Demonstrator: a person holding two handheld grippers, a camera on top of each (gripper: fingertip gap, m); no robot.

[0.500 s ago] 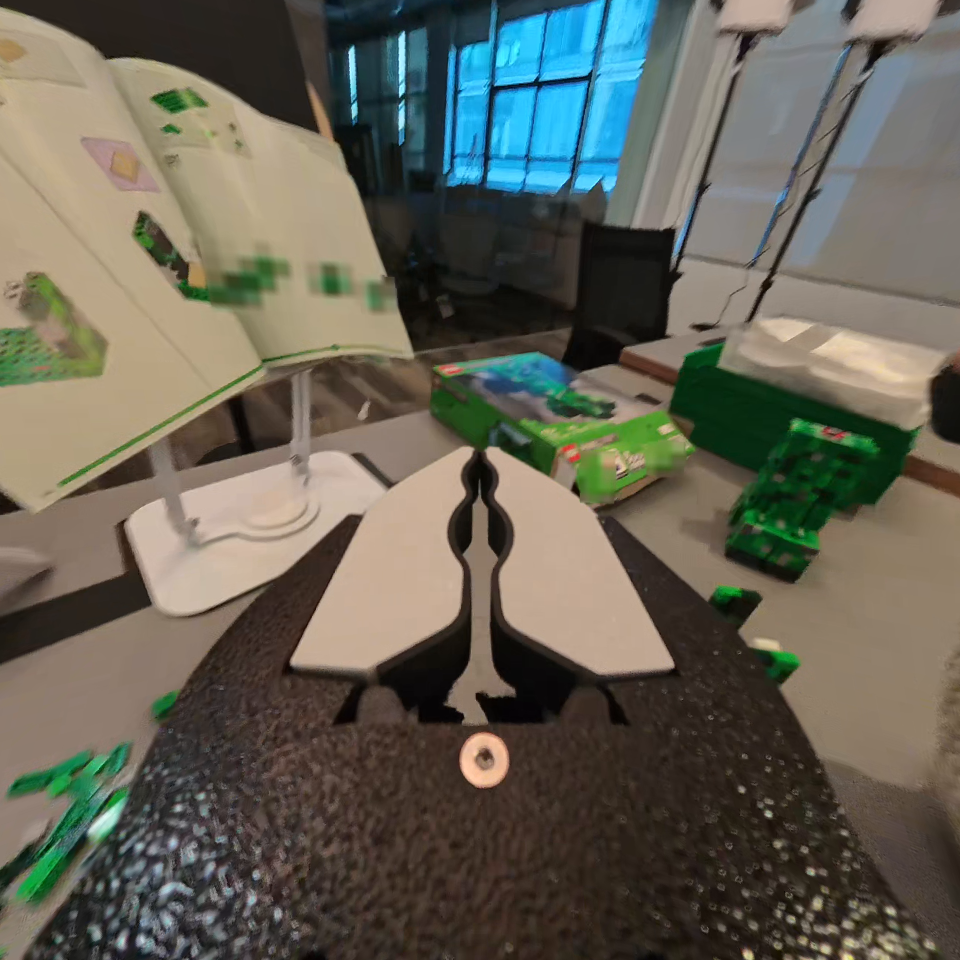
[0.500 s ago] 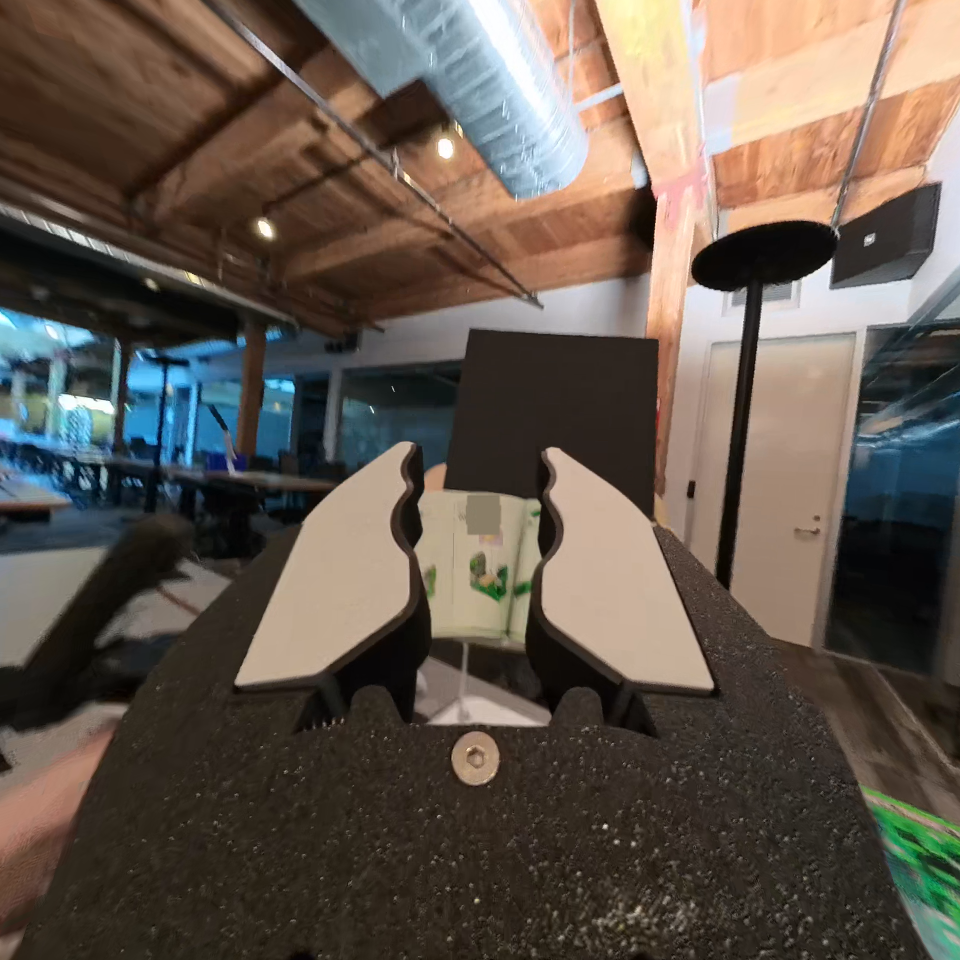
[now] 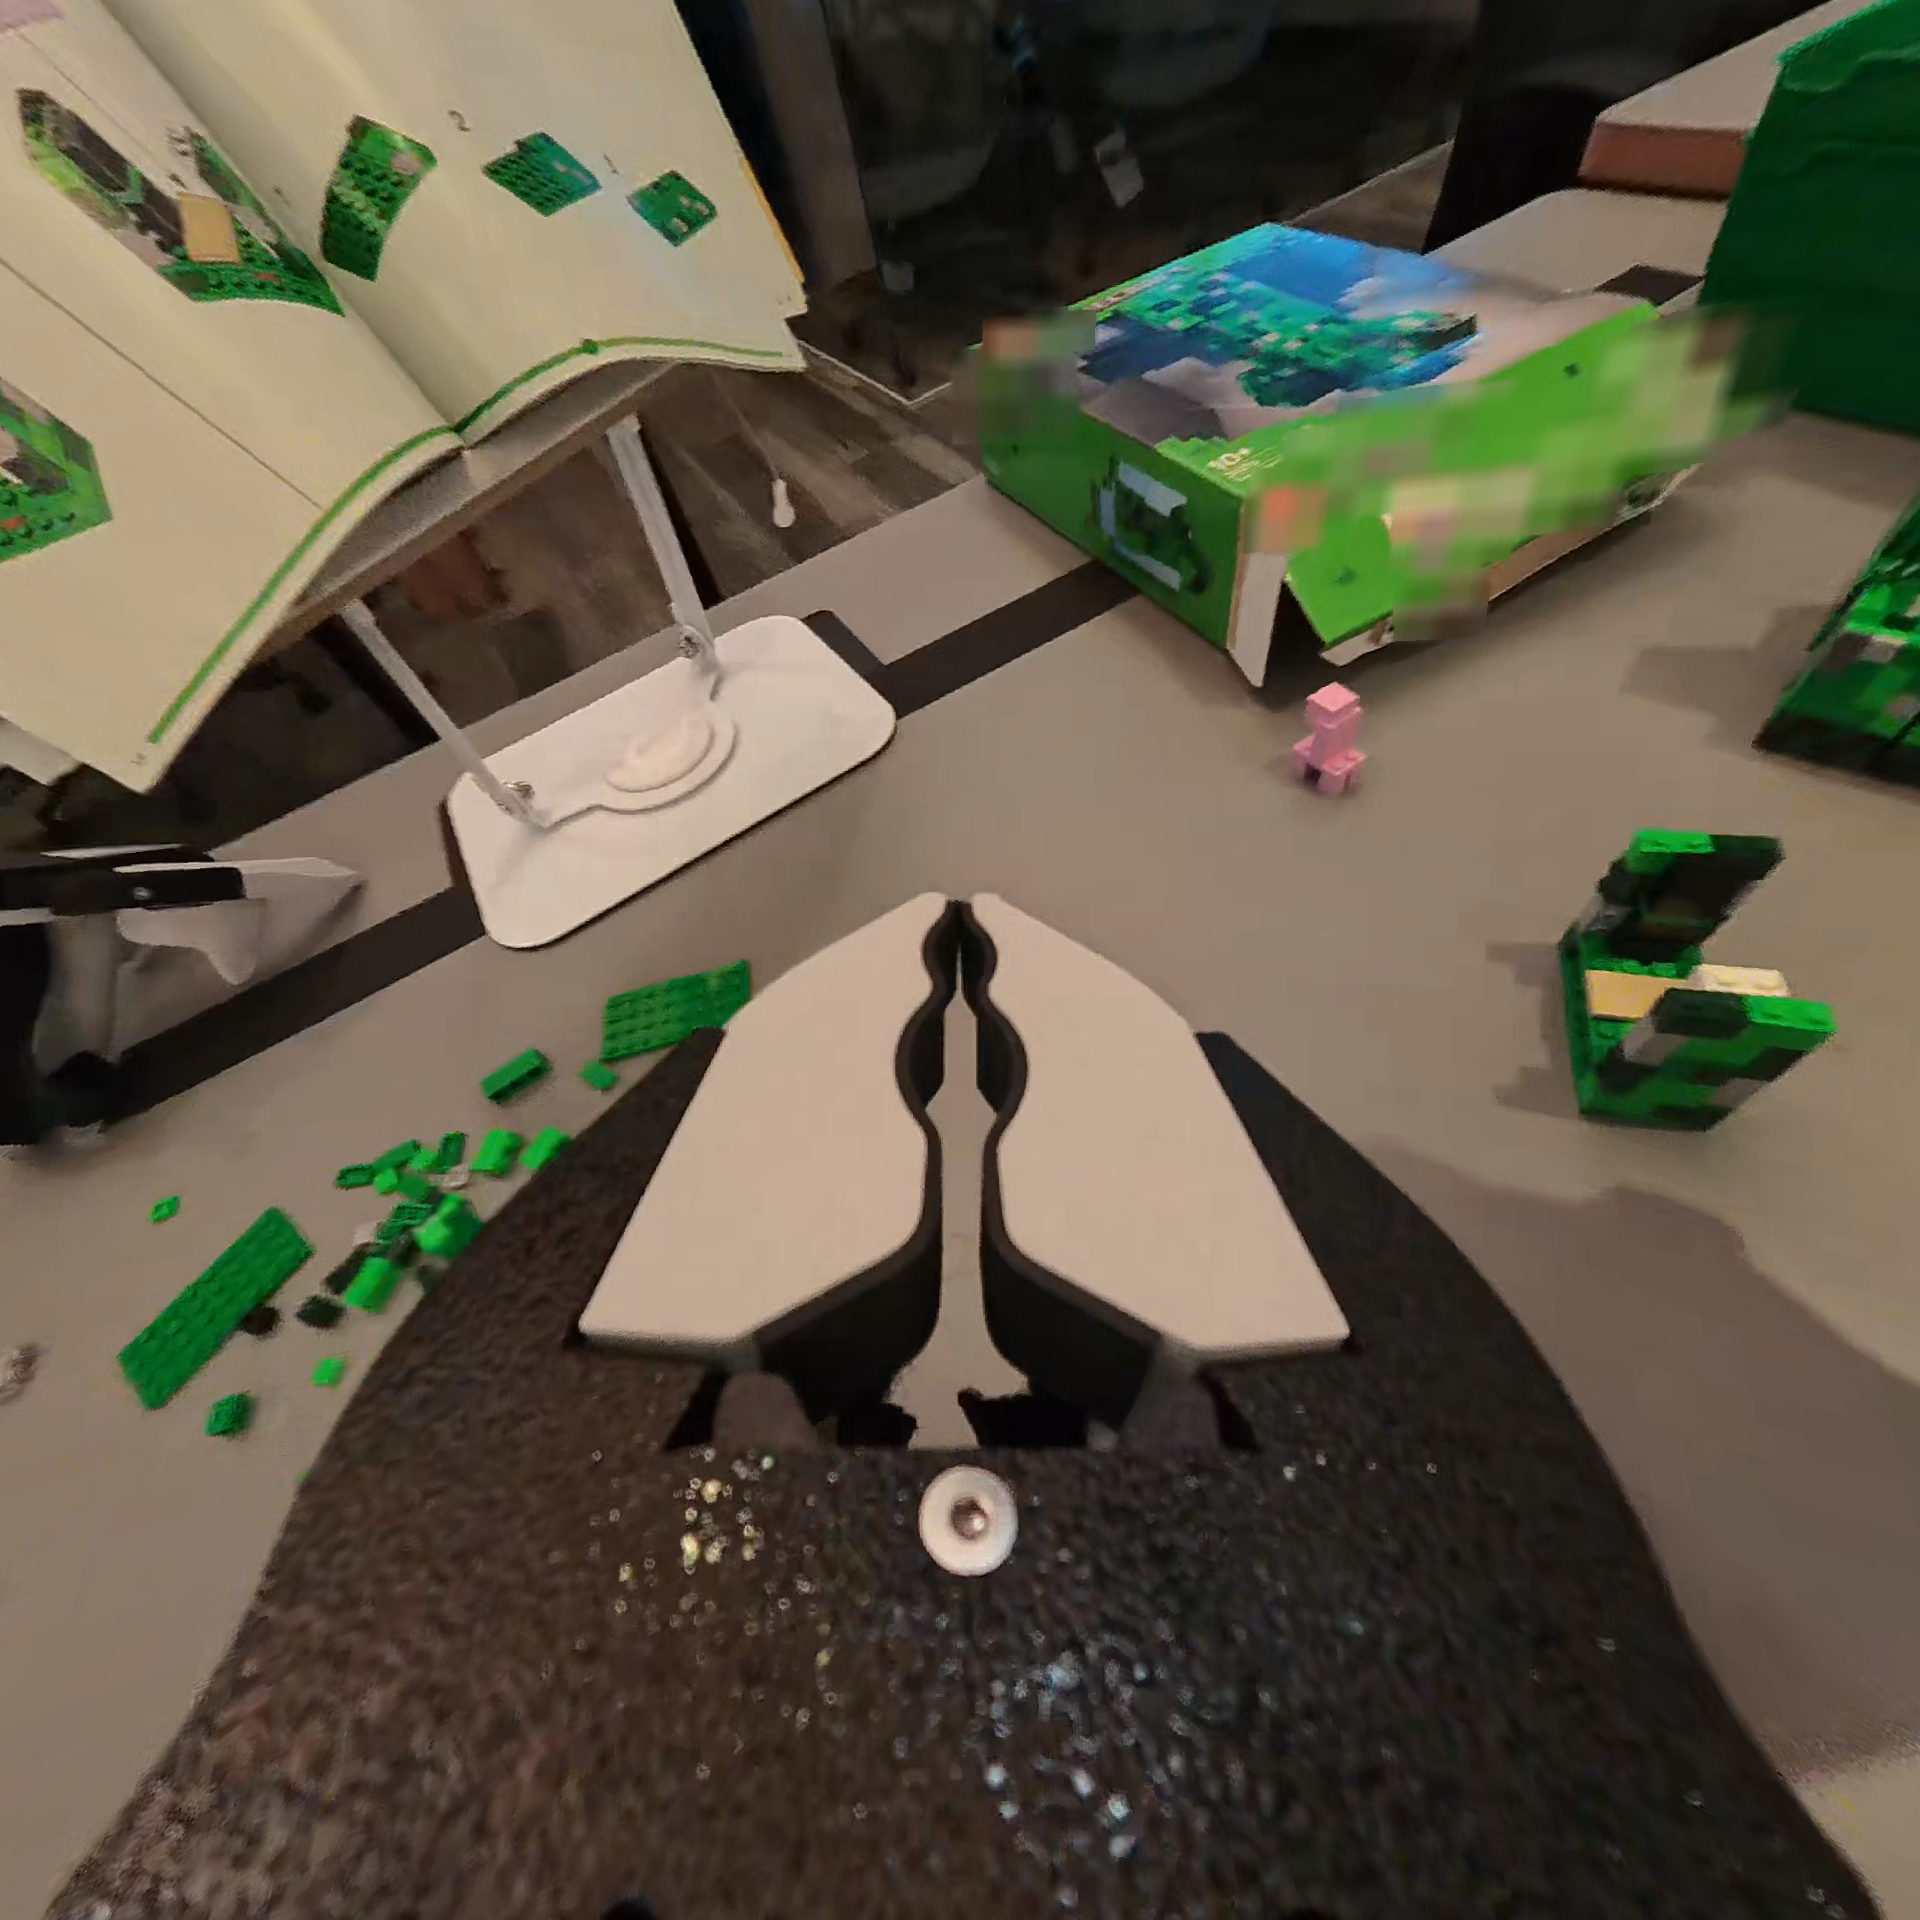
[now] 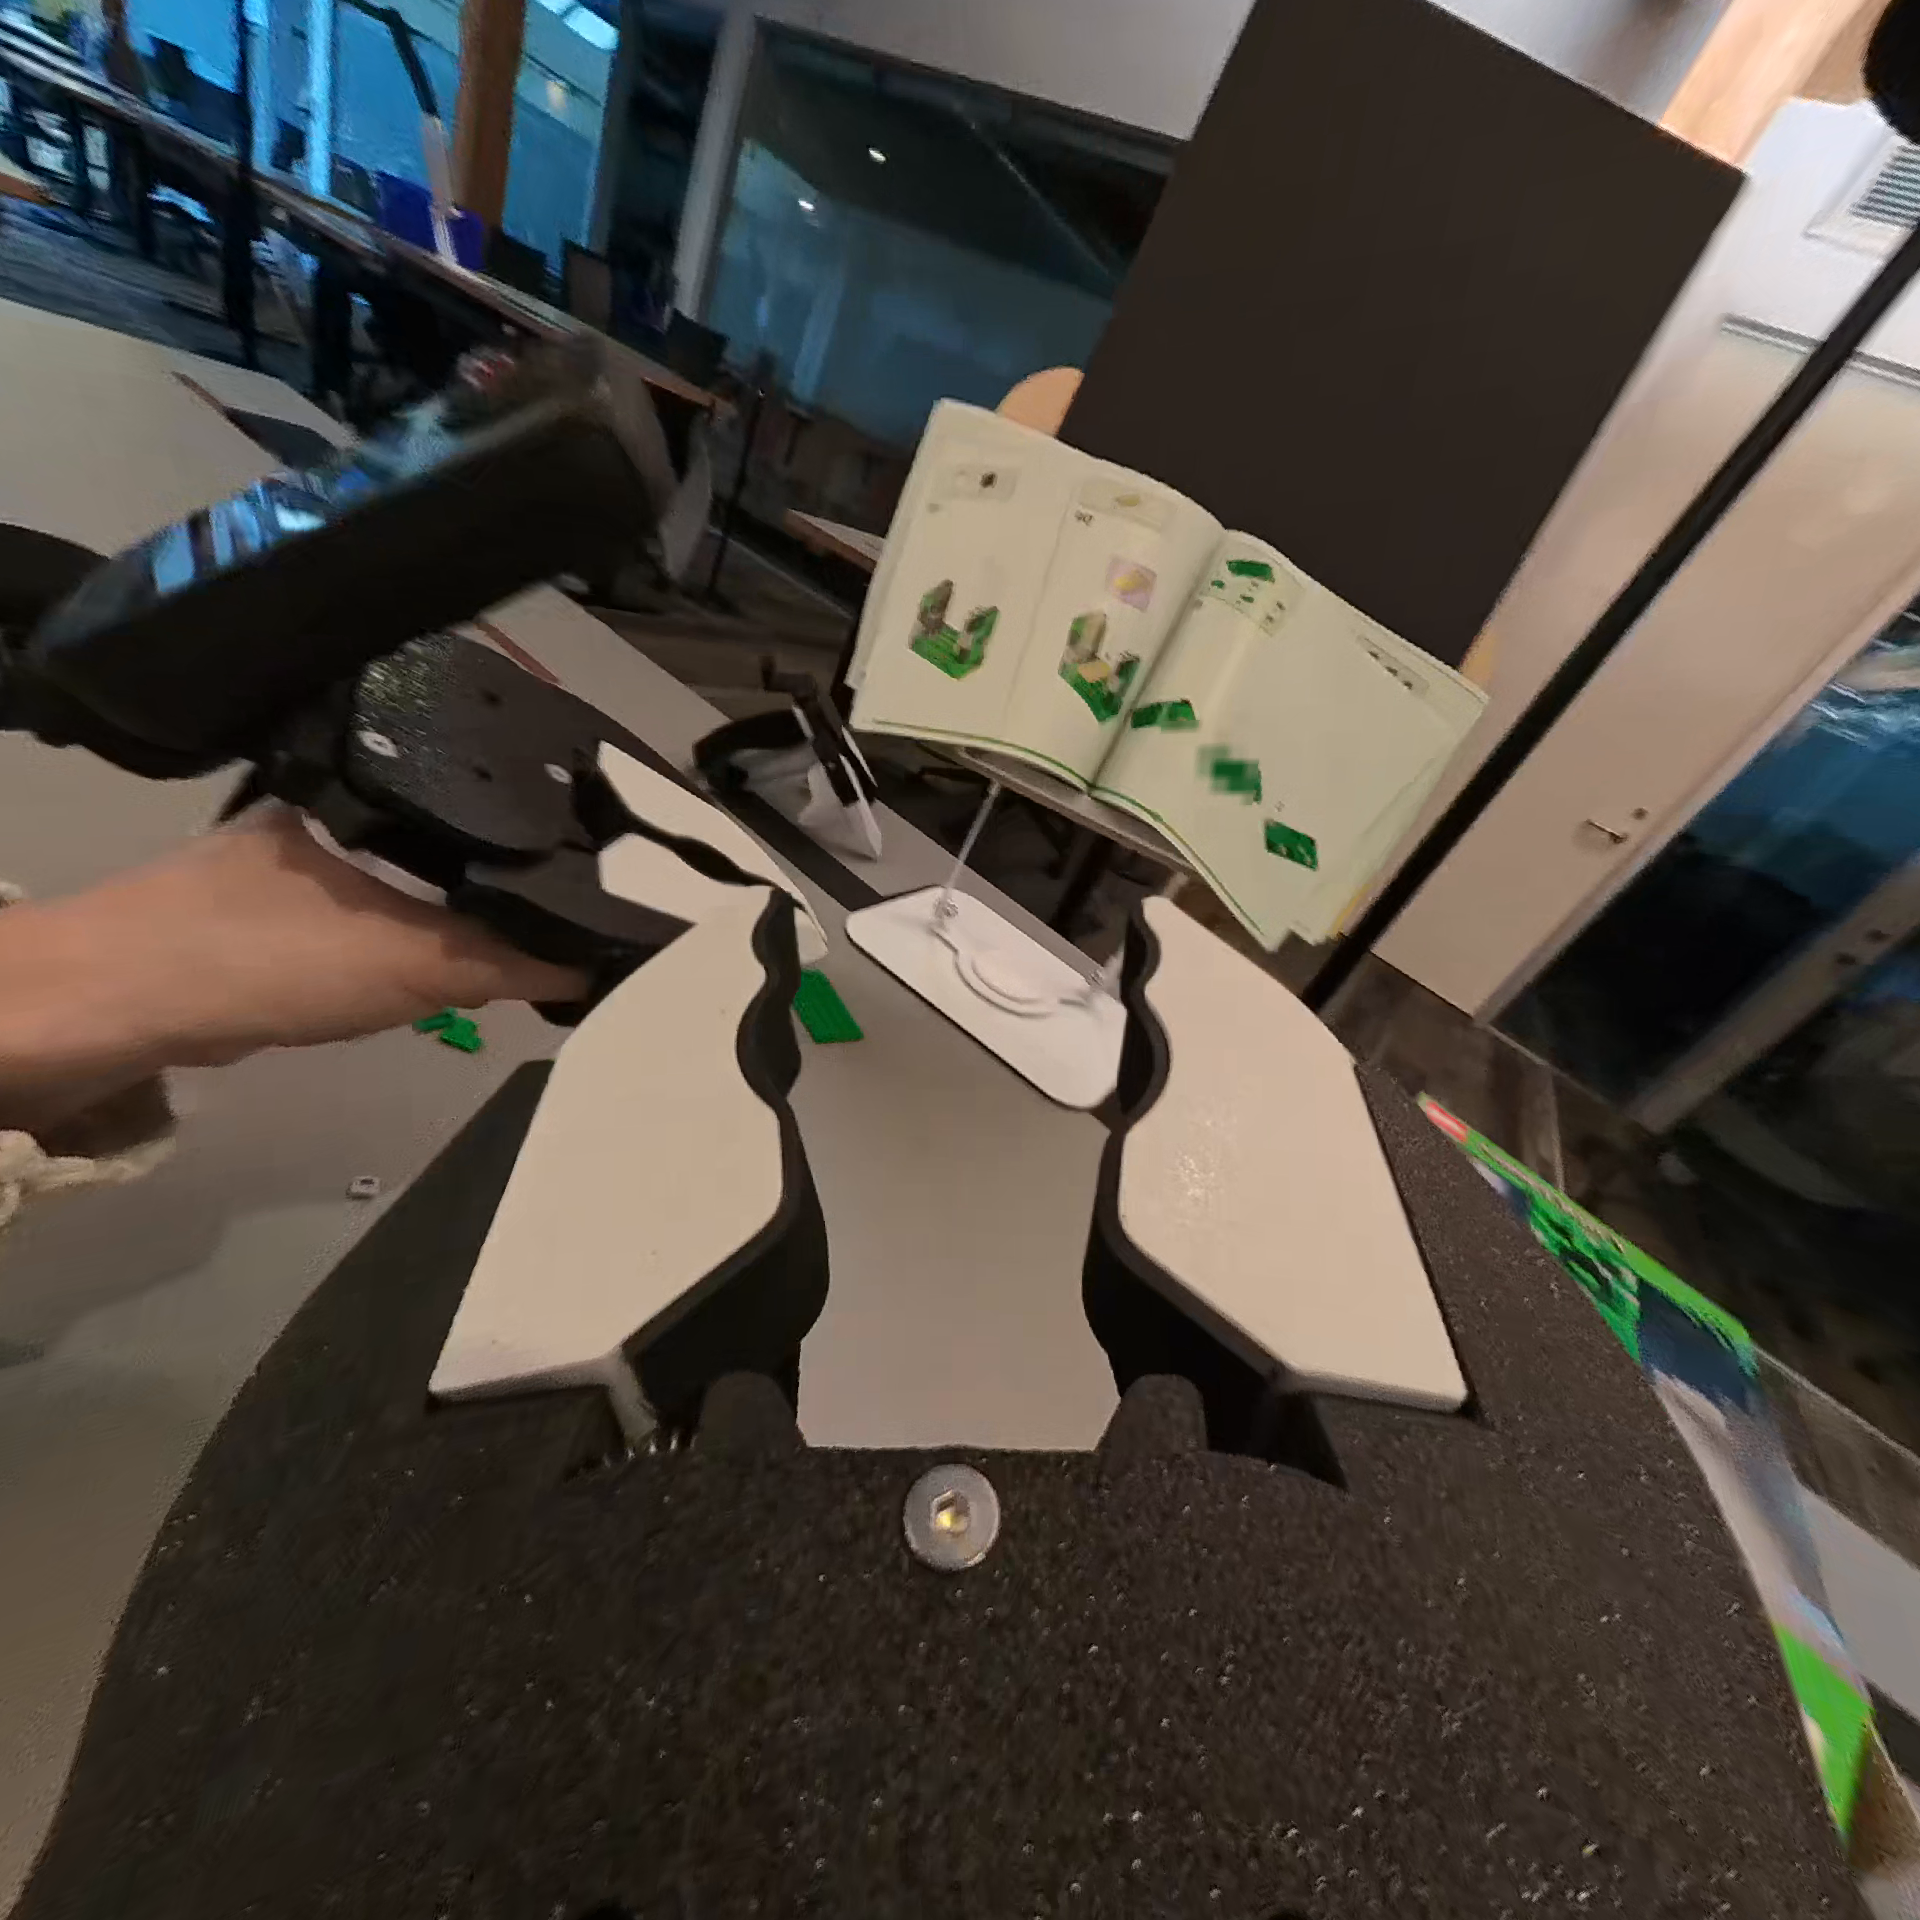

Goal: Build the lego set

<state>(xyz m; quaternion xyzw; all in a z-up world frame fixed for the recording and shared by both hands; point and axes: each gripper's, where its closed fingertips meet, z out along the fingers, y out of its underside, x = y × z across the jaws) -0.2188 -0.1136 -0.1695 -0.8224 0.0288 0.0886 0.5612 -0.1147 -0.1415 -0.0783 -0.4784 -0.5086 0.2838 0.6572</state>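
2 green part-built lego pieces stand on the grey table (image 3: pixel 1143 727), and the nearer one, a small open-sided green sub-assembly (image 3: pixel 1688 1003) with a tan tile inside, sits forward and to the right of the left gripper (image 3: pixel 958 914). That gripper's fingers are pressed together at the tips with nothing between them. The loose green bricks (image 3: pixel 416 1216), among them a long studded plate (image 3: pixel 213 1304) and a wider plate (image 3: pixel 675 1008), lie scattered on the opposite side, low and to the left of the same gripper; the long plate runs diagonally, its far end angled toward the fingers. So the supply is left of the tongs and the build is right of them, and I judge the next brick comes from the left pile.

The right gripper (image 4: pixel 961 935) is spread wide and empty, aimed over bare table toward the white stand base (image 4: pixel 997 987); 1 green plate (image 4: pixel 826 1006) shows just past its left finger. From there the left gripper and the hand (image 4: pixel 239 935) holding it are ahead and to the left, nearer the bricks.

Farther out, the open instruction booklet (image 3: pixel 343 260) rests on the stand, the green box (image 3: pixel 1299 436) lies behind a small pink figure (image 3: pixel 1328 740), and a larger green model (image 3: pixel 1860 665) stands at the right edge.
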